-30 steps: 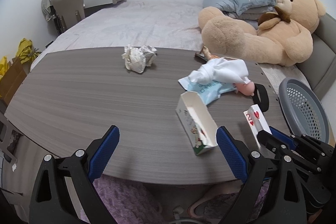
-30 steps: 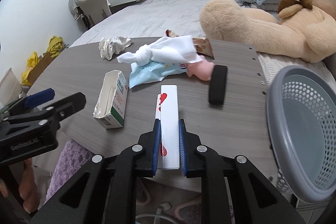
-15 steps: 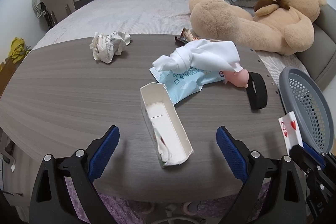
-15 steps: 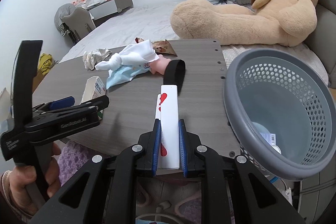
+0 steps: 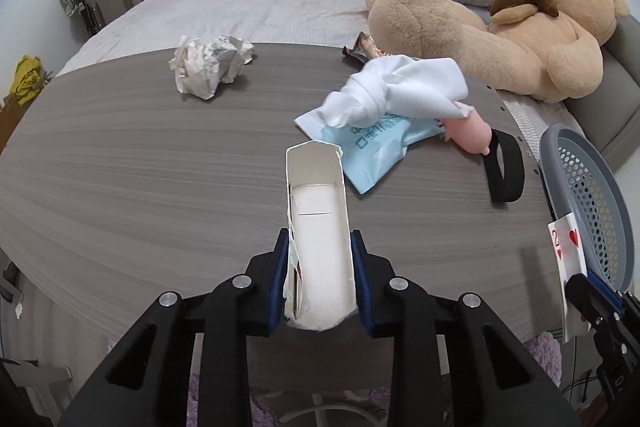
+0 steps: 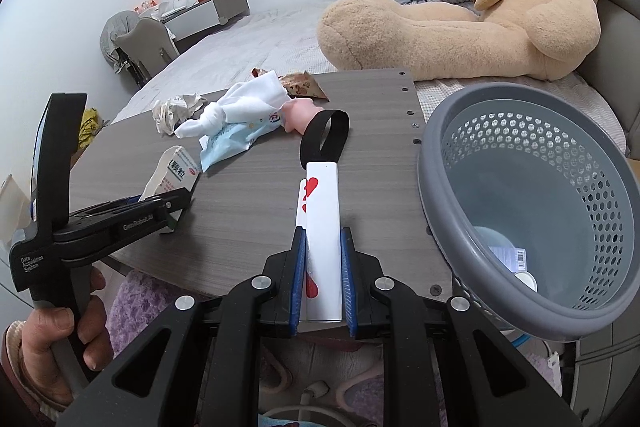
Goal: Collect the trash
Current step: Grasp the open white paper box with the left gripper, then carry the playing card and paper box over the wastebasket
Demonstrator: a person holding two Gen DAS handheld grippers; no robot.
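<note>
Left tongs (image 5: 318,281) have just closed on the torn white cardboard carton (image 5: 318,227), pads on its side walls near the grey wood-grain worktop (image 5: 140,187) edge. Right of it, right tongs (image 6: 323,275) clamp a folded white heart-printed card (image 6: 322,227), beside the grey perforated plastic basket (image 6: 520,311), likely for dropping in.

Playing card (image 5: 565,247): red "2" beside red heart. Left gripper (image 6: 160,203) arm: "GenRobot.AI"; its handle: "Data Acquisition System". Carton (image 6: 176,173): printed characters, too small to read. Barcode label (image 6: 508,255) inside basket (image 6: 532,311), unreadable.
</note>
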